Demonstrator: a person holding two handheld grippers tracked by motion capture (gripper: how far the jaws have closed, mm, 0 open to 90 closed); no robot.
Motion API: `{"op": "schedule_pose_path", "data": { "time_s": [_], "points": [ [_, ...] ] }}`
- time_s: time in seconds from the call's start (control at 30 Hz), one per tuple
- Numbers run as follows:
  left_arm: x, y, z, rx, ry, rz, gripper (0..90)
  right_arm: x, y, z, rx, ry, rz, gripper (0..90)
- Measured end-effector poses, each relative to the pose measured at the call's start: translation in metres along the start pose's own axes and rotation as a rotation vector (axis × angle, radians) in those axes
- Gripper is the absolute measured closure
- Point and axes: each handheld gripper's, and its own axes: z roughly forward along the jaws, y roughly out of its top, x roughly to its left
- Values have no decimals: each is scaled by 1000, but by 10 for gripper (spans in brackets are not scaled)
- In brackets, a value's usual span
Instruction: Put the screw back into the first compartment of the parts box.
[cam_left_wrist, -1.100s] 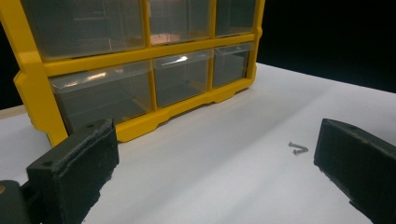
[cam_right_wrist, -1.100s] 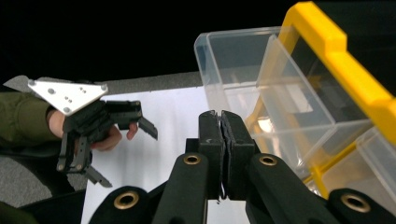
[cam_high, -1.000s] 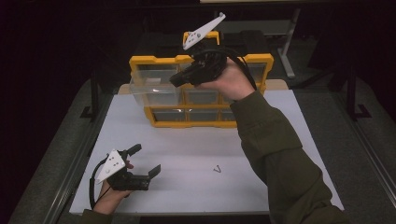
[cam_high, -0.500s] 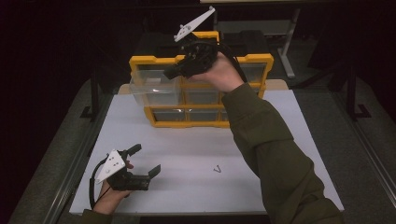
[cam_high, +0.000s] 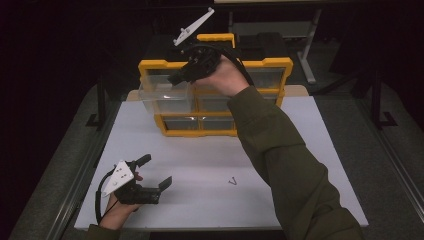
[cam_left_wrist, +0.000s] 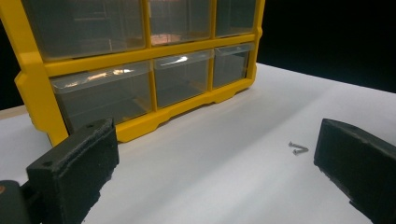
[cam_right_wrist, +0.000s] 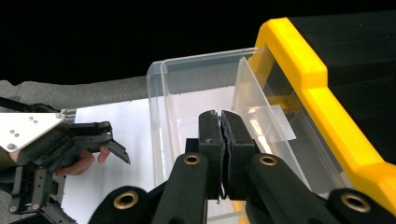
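A yellow organizer (cam_high: 160, 64) with clear drawers stands at the back of the white table. Its top-left drawer (cam_high: 162, 95) is pulled out toward the left. My right gripper (cam_high: 175, 79) hovers just above that open drawer (cam_right_wrist: 187, 93), jaws shut (cam_right_wrist: 221, 116); I see nothing between the pads. My left gripper (cam_high: 156, 171) rests on the table at the front left, open and holding nothing, facing the organizer (cam_left_wrist: 140, 60). Two small screws (cam_high: 232, 181) lie loose on the table, to the right of its jaws (cam_left_wrist: 298, 148).
The white table top (cam_high: 300, 150) stretches in front of the organizer. The organizer's black carry handle and yellow top (cam_right_wrist: 303, 70) lie right of the open drawer. The left gripper (cam_right_wrist: 116, 142) and its hand sit far below in the right gripper view.
My right hand has carried its shut gripper to the left along the organizer's top, over the pulled-out drawer. The left gripper has stayed put.
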Motion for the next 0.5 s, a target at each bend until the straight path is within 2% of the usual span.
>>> {"op": "schedule_pose_path", "data": {
  "time_s": [0.27, 0.5],
  "points": [
    [-1, 0, 1, -13, -2, -15, 0, -2, 0, 16, 63, -9, 0, 876],
    [-1, 0, 1, -14, -2, -16, 0, -2, -1, 21, 80, -11, -2, 875]
  ]
}}
